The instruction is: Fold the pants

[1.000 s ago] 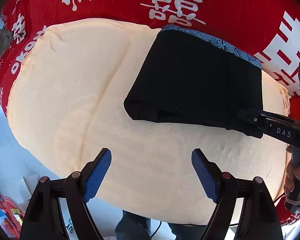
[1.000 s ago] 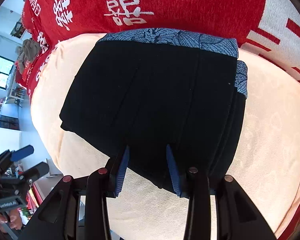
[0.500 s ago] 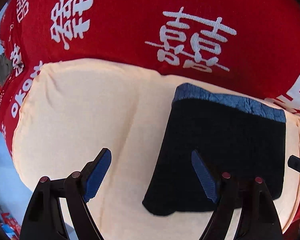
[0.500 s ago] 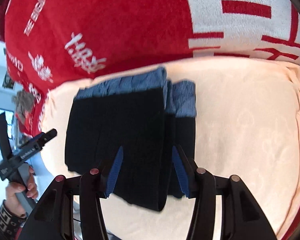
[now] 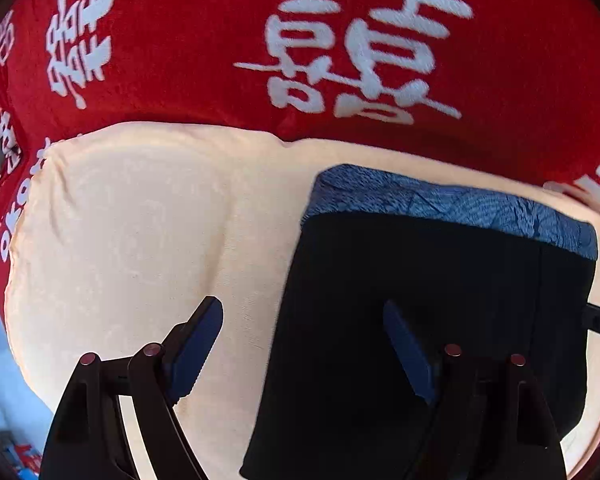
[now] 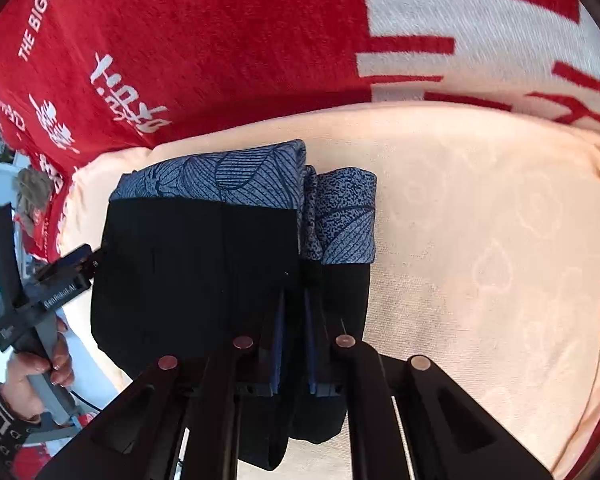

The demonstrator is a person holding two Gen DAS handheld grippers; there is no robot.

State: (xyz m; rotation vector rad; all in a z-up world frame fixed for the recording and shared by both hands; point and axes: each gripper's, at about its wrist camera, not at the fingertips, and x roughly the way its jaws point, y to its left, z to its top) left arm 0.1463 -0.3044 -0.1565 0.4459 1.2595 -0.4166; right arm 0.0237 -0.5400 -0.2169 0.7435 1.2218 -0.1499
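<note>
Right wrist view: the right gripper (image 6: 292, 320) has just been closing and now pinches the folded black pants (image 6: 196, 272) on a peach cushion (image 6: 480, 240). The left gripper (image 5: 300, 344) hangs spread over their left edge. This looks like a final fold; next, it likely must clamp too.

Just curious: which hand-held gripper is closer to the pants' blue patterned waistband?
Neither clearly. The right hand-held gripper is shut on the black pants below the waistband; the left hovers open, similarly short.

My right gripper (image 6: 292, 316) pads sit nearly together over black pants (image 6: 196, 264); can't tell whether cloth is pinched. Pants' lower edge hidden behind my fingers (image 6: 278, 340). In the left view, pants (image 5: 420, 280) run off bottom edge. Upper-left clutter (image 6: 32, 188) too small to identify.
</note>
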